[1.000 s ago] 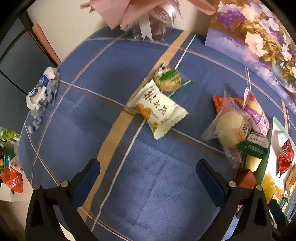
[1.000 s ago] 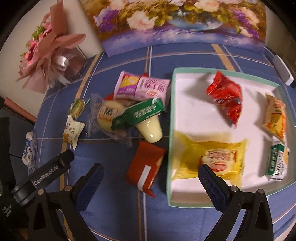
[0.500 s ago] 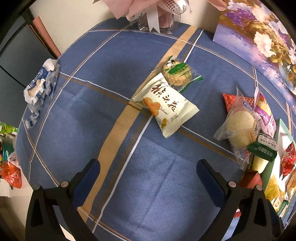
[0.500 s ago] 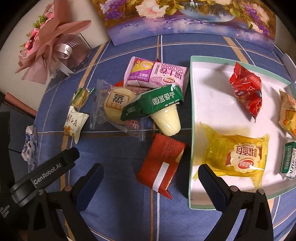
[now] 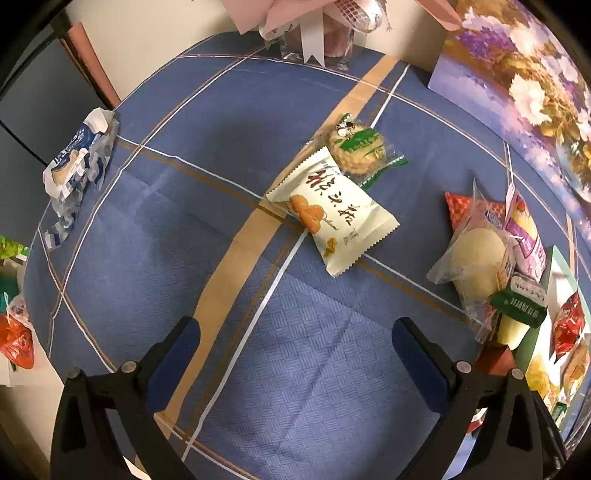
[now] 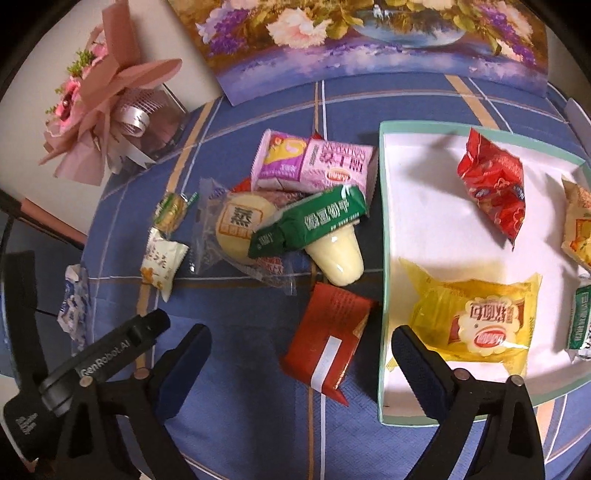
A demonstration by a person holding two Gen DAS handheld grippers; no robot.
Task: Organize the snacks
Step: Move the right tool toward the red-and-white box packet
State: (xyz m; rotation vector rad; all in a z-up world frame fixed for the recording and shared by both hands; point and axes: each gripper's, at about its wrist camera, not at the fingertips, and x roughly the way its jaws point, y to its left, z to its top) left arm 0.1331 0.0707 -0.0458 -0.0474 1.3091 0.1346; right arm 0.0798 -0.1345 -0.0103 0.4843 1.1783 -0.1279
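We are working over a round table under a blue plaid cloth [image 5: 155, 236], with a flower painting [image 6: 369, 33] and a pink bouquet [image 6: 107, 96] standing at its far edge. Our left gripper [image 5: 295, 332] is hanging wide open and empty above bare cloth, the white cracker packet [image 5: 332, 218] lying ahead. Our right gripper [image 6: 301, 349] has just been closing slightly, jaws still wide around the red packet [image 6: 328, 343], not pressing it. The mint-rimmed tray [image 6: 382, 258] is sitting just beside it.

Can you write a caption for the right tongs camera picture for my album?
Open right tongs hover over a red snack packet beside the snack tray.
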